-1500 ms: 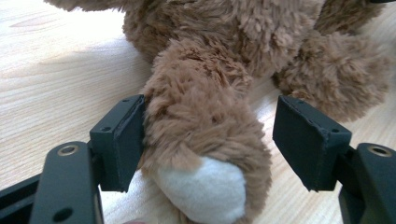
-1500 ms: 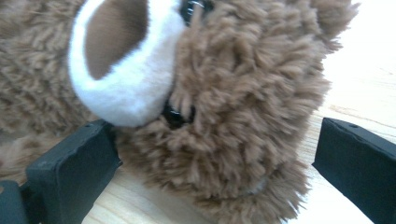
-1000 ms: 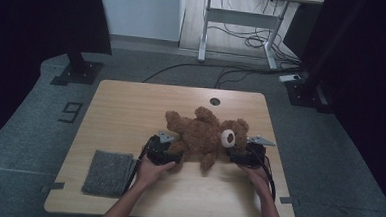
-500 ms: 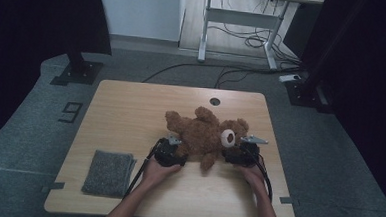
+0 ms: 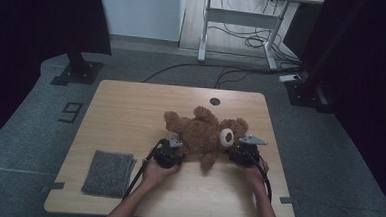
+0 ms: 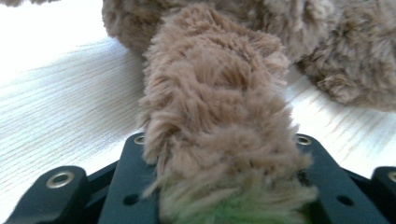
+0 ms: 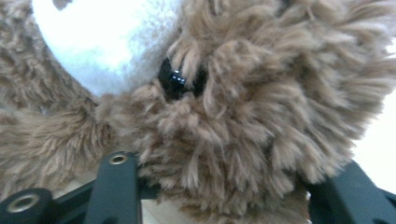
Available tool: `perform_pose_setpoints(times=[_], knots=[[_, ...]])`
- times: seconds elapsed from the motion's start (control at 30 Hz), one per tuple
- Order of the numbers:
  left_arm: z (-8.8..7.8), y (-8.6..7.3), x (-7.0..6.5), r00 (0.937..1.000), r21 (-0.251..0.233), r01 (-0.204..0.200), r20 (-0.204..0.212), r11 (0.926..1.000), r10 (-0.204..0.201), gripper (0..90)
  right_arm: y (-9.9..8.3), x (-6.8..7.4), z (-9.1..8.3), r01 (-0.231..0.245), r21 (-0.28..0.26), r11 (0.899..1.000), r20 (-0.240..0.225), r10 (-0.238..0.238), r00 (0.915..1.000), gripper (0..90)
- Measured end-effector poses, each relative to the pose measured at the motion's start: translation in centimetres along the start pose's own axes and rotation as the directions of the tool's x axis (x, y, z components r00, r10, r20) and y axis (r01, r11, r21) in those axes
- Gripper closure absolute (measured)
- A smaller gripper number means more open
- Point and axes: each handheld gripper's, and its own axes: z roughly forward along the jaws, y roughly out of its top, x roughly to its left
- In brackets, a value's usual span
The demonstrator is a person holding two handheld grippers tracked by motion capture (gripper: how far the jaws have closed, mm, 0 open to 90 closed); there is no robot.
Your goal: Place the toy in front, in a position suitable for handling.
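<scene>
1. The teddy bear (image 5: 204,134) lay on its back across the wooden table (image 5: 131,110), slightly toward three o'clock of the table's middle, head toward three o'clock and legs toward nine and eleven o'clock.
2. The left gripper (image 5: 168,154) sat at the bear's seven o'clock. Its jaws had just been closing, and in the left gripper view a plush limb (image 6: 215,121) ran lengthwise between them, the fur pinched at both sides. I judged it clamped on that limb.
3. The right gripper (image 5: 242,153) sat at the bear's four o'clock, against the head. Its jaws had likewise just been closing; the right gripper view showed the fur beside the black eye (image 7: 175,79) and white muzzle (image 7: 93,42) bunched between the two black jaws. I judged it gripping the head.
4. A folded grey cloth (image 5: 108,173) lay near the table's seven o'clock corner, well apart from the bear and untouched.
5. Assessment: the step in hand appeared to be securing the bear at two ends before lifting or moving it.
6. Recommendation: confirm that each grip held stuffing and not merely loose pile, since fur alone would slip. Both hands should rise together and level, so that the limb seam is not strained and the heavier body does not sag or swing toward the cloth.
</scene>
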Motion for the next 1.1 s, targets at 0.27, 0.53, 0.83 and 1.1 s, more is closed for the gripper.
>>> perform_pose_setpoints(times=[0.27, 0.53, 0.83, 1.1], knots=[[-1.4, 0.1, 0.8, 0.999, 0.002, 0.027, 0.037, 0.9996, -0.027, 61.3, 0.6, 1.1, -1.0, 0.034, -0.053, 0.998, -0.002, -0.034, 0.9994, 52.2], [-3.1, 0.0, 1.1, 0.9973, -0.031, 0.01, 0.072, 0.9995, -0.008, 60.7, 0.8, 1.7, -2.1, 0.028, -0.093, 0.995, -0.024, -0.03, 0.9992, 52.6], [-5.7, -1.1, 1.3, 0.9964, -0.054, 0.003, 0.085, 0.9985, 0.002, 60.6, 0.5, 3.3, -3.5, 0.014, -0.116, 0.993, -0.058, -0.021, 0.9981, 52.6], [-7.1, -3.3, 1.0, 0.9932, -0.051, -0.003, 0.116, 0.9987, 0.009, 60.6, -1.3, 5.2, -4.7, -0.013, -0.1, 0.995, -0.081, 0.005, 0.9967, 52.3]])
